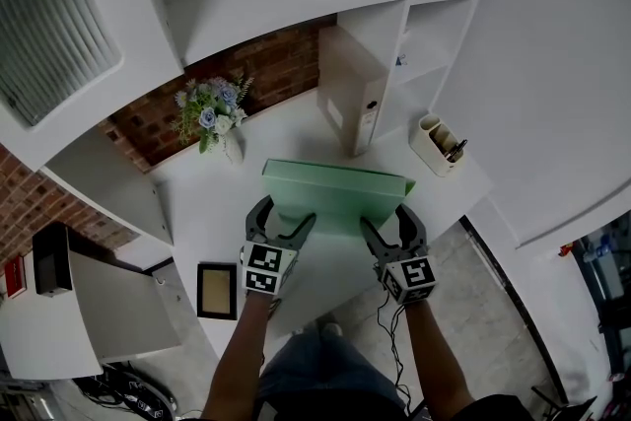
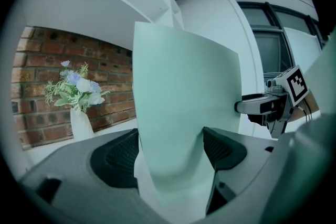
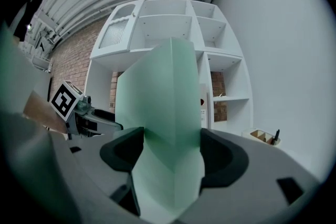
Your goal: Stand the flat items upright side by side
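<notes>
A pale green file box (image 1: 335, 197) is held crosswise over the front of the white desk (image 1: 197, 202), one end in each gripper. My left gripper (image 1: 286, 214) is shut on its left end, and the green panel (image 2: 184, 113) fills the gap between the pads. My right gripper (image 1: 385, 218) is shut on the right end, where the box's corner edge (image 3: 164, 113) runs between the jaws. A beige file box (image 1: 347, 94) stands upright behind, against the shelf unit. Whether the green box touches the desk is hidden.
A white vase of blue flowers (image 1: 212, 118) stands at the back left by the brick wall. A pen holder (image 1: 437, 145) sits at the desk's right end. A small framed picture (image 1: 217, 290) lies at the front left edge. White shelves (image 1: 424, 54) rise at the back right.
</notes>
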